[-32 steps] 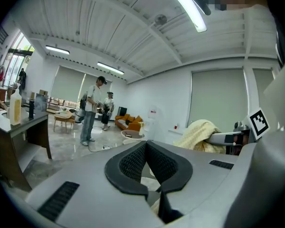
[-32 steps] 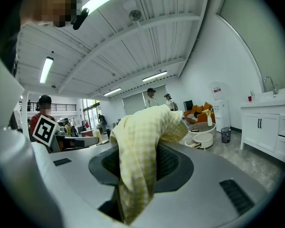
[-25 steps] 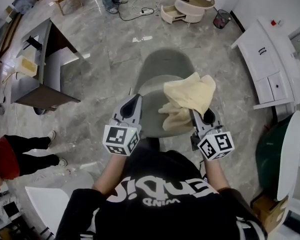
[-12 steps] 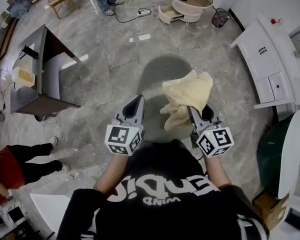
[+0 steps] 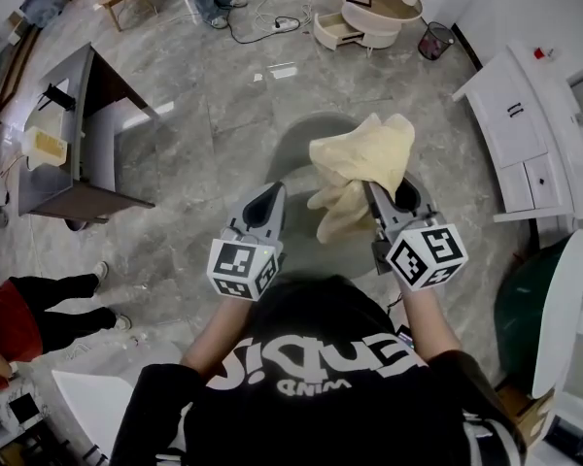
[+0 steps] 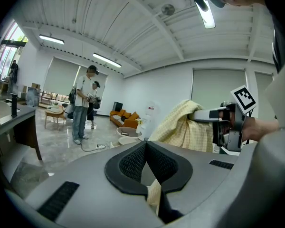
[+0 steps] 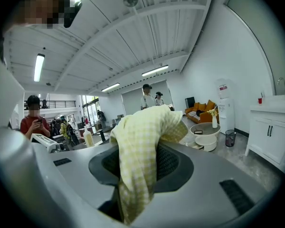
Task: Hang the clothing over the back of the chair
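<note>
The grey marble floor (image 5: 194,105) fills most of the head view. A long white cabinet (image 5: 525,134) stands along its right side, and a dark desk (image 5: 97,153) sits well away to the left. Directly below the person is a grey-green chair (image 5: 296,158), just ahead of both outstretched arms. A low round white table (image 5: 369,8) with an open drawer stands at the far end of the floor, with a small waste bin (image 5: 435,39) beside it. The clothing (image 5: 364,163), a pale yellow checked piece, is bunched up and held over the right part of the chair as seen from above. Whether it touches the chair cannot be told. In the left gripper view it hangs in the air, off to the right. The right gripper (image 5: 377,197) is pinching the clothing. In its own view the fabric comes up from between the two dark pads, folds over them and hangs down towards the camera. The left gripper (image 5: 272,192) is level with it on the other side of the chair, apart from the clothing. Its pads are pressed together at the tips, and only a thin pale sliver shows in the narrow gap nearer the camera. What that sliver is cannot be told.
</note>
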Action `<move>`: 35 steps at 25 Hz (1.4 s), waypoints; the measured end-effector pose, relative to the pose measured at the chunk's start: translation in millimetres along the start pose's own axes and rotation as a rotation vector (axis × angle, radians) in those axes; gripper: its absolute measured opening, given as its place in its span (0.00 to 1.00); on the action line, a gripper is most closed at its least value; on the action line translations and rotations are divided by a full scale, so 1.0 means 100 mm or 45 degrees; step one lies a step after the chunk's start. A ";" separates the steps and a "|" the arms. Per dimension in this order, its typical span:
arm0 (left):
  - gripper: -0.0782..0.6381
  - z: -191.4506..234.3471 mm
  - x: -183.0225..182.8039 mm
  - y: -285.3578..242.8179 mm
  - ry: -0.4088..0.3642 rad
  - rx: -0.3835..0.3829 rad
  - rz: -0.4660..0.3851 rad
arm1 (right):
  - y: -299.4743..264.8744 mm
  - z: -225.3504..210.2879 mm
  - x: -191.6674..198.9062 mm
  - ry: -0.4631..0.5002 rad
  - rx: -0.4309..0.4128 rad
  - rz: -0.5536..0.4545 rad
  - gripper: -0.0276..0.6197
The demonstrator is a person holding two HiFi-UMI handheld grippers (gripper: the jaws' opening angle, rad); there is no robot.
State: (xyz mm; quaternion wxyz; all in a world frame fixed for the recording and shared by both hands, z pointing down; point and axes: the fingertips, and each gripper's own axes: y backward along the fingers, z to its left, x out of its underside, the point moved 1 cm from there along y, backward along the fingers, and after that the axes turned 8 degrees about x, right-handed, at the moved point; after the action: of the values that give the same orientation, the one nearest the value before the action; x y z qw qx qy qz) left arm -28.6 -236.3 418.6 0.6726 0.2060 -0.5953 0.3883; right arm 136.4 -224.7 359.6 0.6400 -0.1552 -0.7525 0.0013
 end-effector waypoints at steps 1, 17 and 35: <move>0.13 0.00 -0.01 -0.02 -0.001 0.002 -0.002 | -0.04 -0.01 -0.07 -0.001 -0.005 -0.001 0.24; 0.13 0.21 -0.09 -0.33 -0.008 -0.018 -0.015 | -0.96 -0.26 -0.42 0.049 -0.014 0.026 0.24; 0.13 0.47 0.02 -0.43 0.034 -0.111 0.049 | -2.13 -0.77 0.05 0.030 0.023 0.169 0.24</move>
State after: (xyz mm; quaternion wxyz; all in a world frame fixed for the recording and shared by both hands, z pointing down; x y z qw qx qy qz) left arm -26.0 -296.6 437.7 0.6812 0.1600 -0.6066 0.3775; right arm 160.2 -441.1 421.2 0.6486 -0.1991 -0.7330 0.0488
